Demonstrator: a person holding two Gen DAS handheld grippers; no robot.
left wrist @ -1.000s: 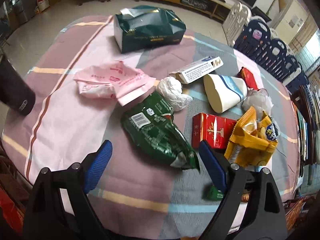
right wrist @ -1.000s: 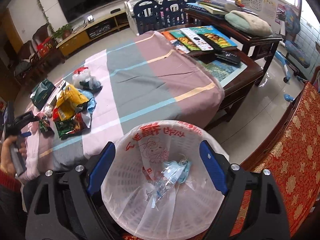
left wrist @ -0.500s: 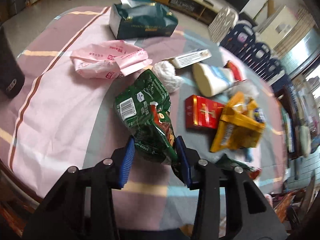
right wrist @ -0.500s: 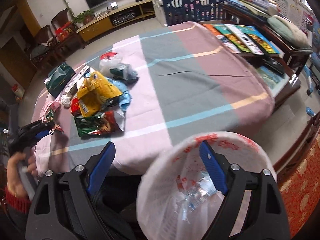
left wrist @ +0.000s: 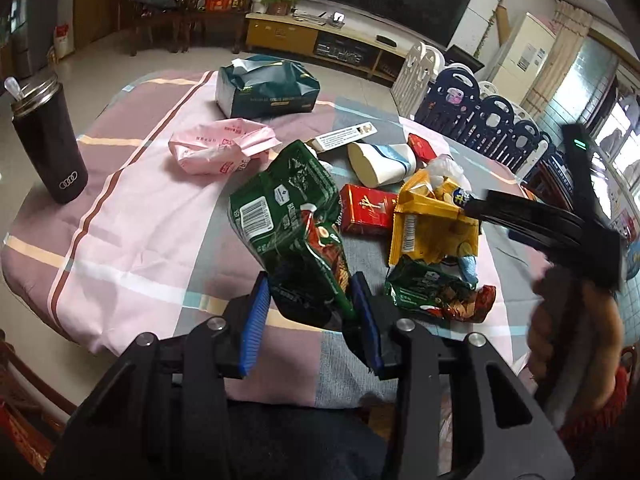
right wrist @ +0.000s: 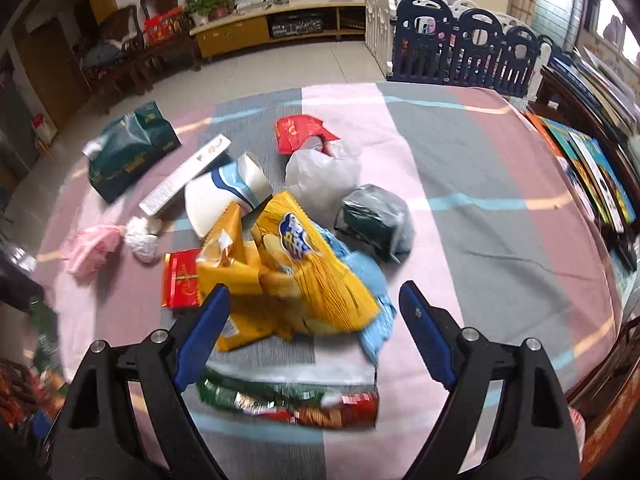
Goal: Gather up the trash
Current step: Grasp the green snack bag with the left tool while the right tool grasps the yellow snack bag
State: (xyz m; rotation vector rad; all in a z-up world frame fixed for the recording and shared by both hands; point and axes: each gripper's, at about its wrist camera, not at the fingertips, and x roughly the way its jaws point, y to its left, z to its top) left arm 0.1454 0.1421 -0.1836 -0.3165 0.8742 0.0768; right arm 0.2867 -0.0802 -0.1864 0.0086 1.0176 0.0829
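Left wrist: left gripper [left wrist: 310, 312] pinches green bag [left wrist: 288, 216], lifted off table [left wrist: 132, 232] for binning | right gripper [right wrist: 312, 334] spread above yellow bag [right wrist: 304, 276] at 12 o'clock, likely next pick

The right gripper [left wrist: 552, 220] and the hand [left wrist: 576, 332] holding it look blurry at the right edge. The small green packet [right wrist: 288, 398] near the open fingers is smeared. The yellow chip bag [right wrist: 296, 276] hides most of a blue wrapper [right wrist: 372, 292].
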